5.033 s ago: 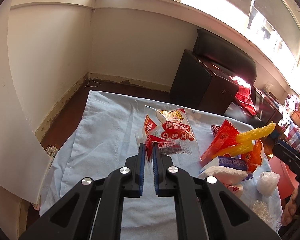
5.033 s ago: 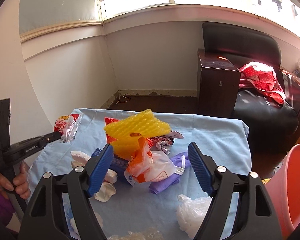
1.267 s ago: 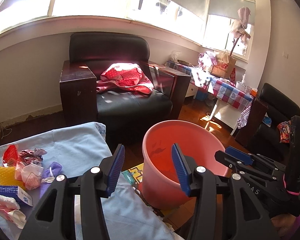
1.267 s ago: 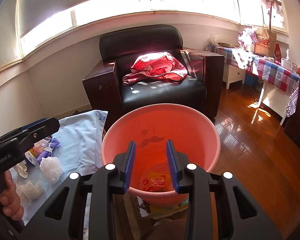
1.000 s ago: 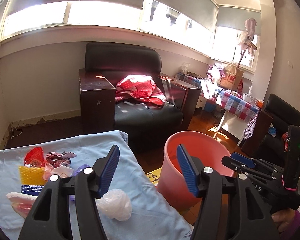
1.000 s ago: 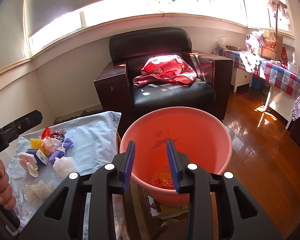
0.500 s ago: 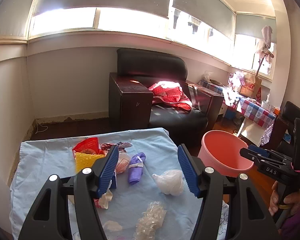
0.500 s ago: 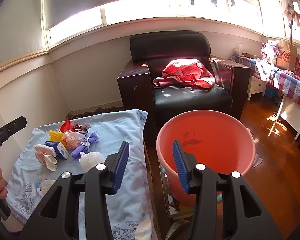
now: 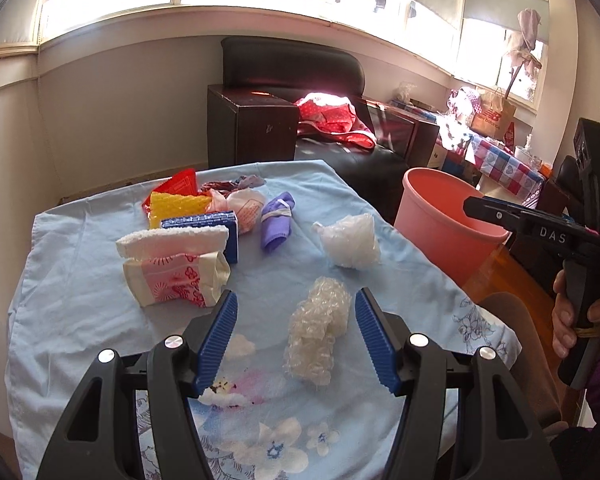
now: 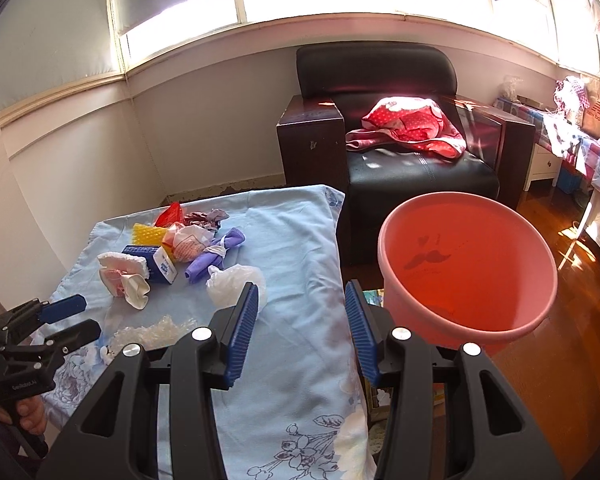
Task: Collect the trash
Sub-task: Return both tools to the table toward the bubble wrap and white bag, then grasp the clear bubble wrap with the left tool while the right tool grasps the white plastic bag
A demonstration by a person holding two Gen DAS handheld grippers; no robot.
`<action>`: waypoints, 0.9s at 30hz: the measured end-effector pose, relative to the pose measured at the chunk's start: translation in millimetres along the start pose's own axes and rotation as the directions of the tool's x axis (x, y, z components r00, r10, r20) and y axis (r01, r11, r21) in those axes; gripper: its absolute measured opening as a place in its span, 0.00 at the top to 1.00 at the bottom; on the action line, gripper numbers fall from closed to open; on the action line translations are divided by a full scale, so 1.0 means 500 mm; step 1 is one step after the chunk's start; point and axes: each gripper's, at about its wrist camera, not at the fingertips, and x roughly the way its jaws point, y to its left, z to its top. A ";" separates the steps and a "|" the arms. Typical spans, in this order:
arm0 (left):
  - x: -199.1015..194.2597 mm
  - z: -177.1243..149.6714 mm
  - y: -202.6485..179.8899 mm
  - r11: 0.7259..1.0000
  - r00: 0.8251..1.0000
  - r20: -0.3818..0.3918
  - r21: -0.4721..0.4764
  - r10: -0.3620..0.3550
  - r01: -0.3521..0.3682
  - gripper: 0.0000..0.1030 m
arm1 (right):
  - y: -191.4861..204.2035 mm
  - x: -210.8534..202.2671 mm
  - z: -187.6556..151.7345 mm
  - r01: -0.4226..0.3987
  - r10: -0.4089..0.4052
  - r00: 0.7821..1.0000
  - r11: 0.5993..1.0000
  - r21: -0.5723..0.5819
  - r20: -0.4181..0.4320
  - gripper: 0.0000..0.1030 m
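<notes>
Trash lies on the blue-clothed table (image 9: 80,288). It includes a bubble-wrap clump (image 9: 320,332), a white plastic bag (image 9: 350,240), a purple rolled glove (image 9: 278,220), a pink-and-white wrapper (image 9: 176,280), a blue box (image 9: 204,224), yellow foam net (image 9: 176,204) and a red packet (image 9: 176,186). My left gripper (image 9: 295,320) hangs open just above the near part of the table, with the bubble wrap showing between its fingers, untouched. My right gripper (image 10: 301,296) is open and empty over the table's right edge. The pink bucket (image 10: 464,264) stands on the floor to its right.
A black armchair (image 10: 400,168) with a red dotted cloth (image 10: 408,124) stands behind the table and bucket. Wooden floor (image 10: 572,300) lies to the right, with a checked-cloth table (image 9: 504,164) beyond. A hand (image 9: 576,320) holds the right gripper's handle.
Both views swung from the bucket back to the table. The left gripper came down and closer to the bubble wrap. The right gripper's jaws widened and it shifted left off the bucket.
</notes>
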 end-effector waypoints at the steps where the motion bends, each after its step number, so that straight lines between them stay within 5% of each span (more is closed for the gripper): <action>1: 0.006 -0.007 -0.001 1.000 1.000 -0.014 0.002 -0.003 0.003 0.41 | 0.004 0.004 -0.001 -0.012 0.012 1.000 1.000 0.001 -0.008 0.55; 19: 0.095 -0.036 -0.009 0.998 0.989 -0.134 -0.008 -0.063 0.062 0.42 | 0.074 0.064 -0.020 -0.060 0.056 0.993 0.997 -0.046 -0.100 0.55; 23: 0.112 -0.043 -0.010 0.997 0.983 -0.165 -0.015 -0.076 0.075 0.69 | 0.079 0.079 -0.024 -0.063 0.057 0.991 0.997 -0.046 -0.119 0.55; 27: 0.103 -0.048 0.001 0.996 0.985 -0.147 -0.019 -0.087 0.085 0.74 | 0.080 0.098 -0.024 -0.071 0.065 0.988 0.997 -0.037 -0.139 0.55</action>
